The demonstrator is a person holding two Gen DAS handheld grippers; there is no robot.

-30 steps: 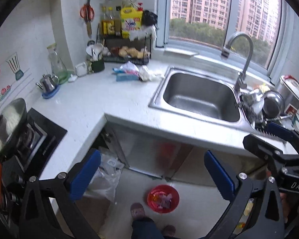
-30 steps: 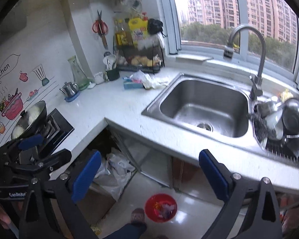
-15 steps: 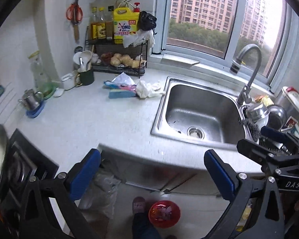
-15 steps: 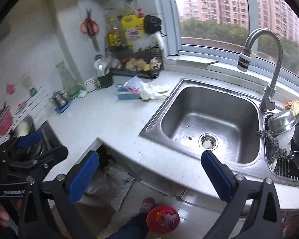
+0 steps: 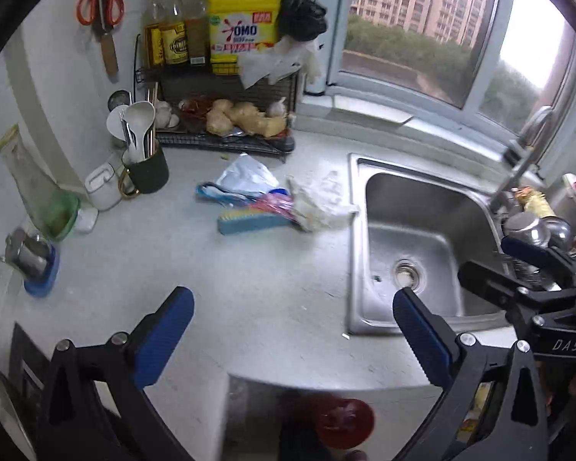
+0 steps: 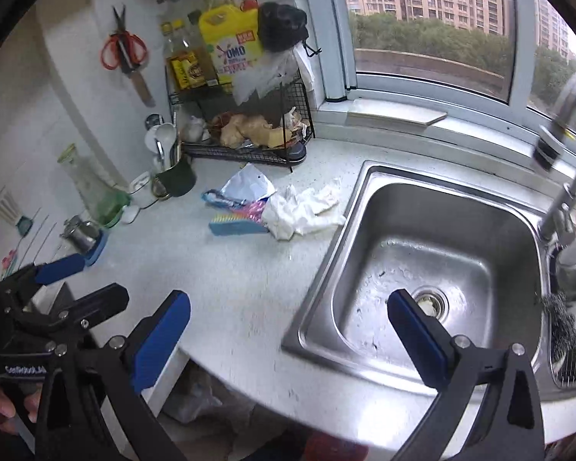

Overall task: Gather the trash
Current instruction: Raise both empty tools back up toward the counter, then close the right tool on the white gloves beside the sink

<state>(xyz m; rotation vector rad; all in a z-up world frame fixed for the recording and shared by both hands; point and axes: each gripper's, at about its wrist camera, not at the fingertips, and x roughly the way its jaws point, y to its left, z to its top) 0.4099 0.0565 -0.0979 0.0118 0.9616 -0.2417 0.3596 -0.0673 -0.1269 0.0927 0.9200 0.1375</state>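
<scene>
A white countertop [image 5: 249, 288] fills the middle of both views, with a steel sink [image 6: 422, 261] at right. The trash lies in one loose heap at centre frame, just left of the sink's rim: a crumpled white paper wad [image 5: 320, 207] (the biggest piece, creased and slightly yellowed), a silver-white torn wrapper [image 5: 245, 176] above it to the left, a pink and blue striped wrapper [image 5: 265, 203] between them, and a flat light-blue ribbed piece [image 5: 249, 223] at the heap's lower edge. The left gripper [image 5: 292, 330] sits at the bottom of its frame, jaws spread wide and empty, well below the heap. The right gripper [image 6: 288, 330] is likewise released, hovering over the sink's near-left corner, the heap well above it.
</scene>
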